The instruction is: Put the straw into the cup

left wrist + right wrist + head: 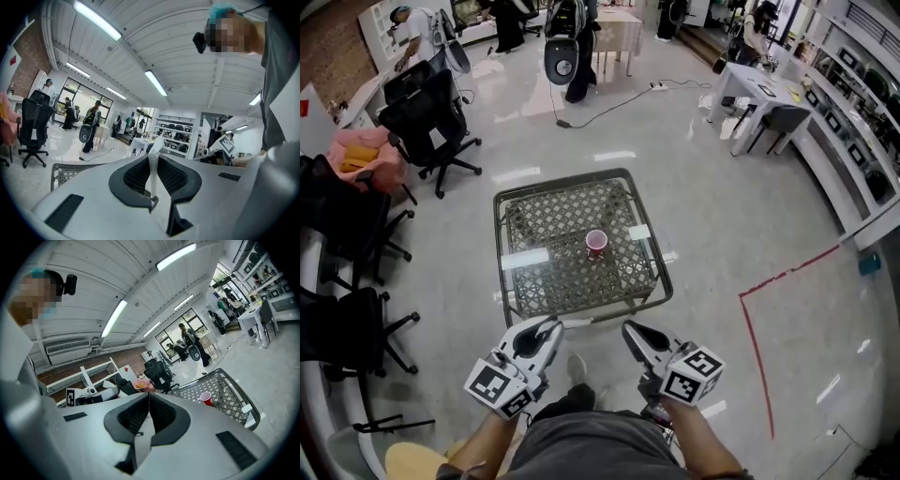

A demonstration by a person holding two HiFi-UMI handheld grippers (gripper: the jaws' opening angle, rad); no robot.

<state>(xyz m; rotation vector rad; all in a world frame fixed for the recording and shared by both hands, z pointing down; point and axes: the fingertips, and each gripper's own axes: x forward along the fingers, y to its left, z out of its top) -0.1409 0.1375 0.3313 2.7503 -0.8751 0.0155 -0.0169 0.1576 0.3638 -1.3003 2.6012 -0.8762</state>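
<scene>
The cup [596, 243] is a small red one. It stands upright, mouth up, close to the middle of a low table [501, 281] whose clear top lies over a dark lattice. Two white tape patches [525, 259] lie on that top, one to the cup's left and nearer, the other just to its right. The cup has nothing in it that can be made out.

Both tools are on the near side of the table, side by side and apart from each other, pointing toward the far side with their tips about at the near edge. Both are well apart from the cup.

The left gripper [551, 325] has its fingers clamped on the straw [153, 171]. The straw is thin and white and stands upright between the pads, its top poking a little above them (its lower end is lost in the gap below).

The right gripper [149, 396] has its fingers pressed together with nothing between them. In its own view the cup [206, 398] shows to the right, beyond the fingers, on the lattice.

Black office chairs [431, 127] stand on the shiny floor [712, 244] to the left. A red line [755, 337] runs across the floor on the right, and a white desk [759, 94] sits at far right.
</scene>
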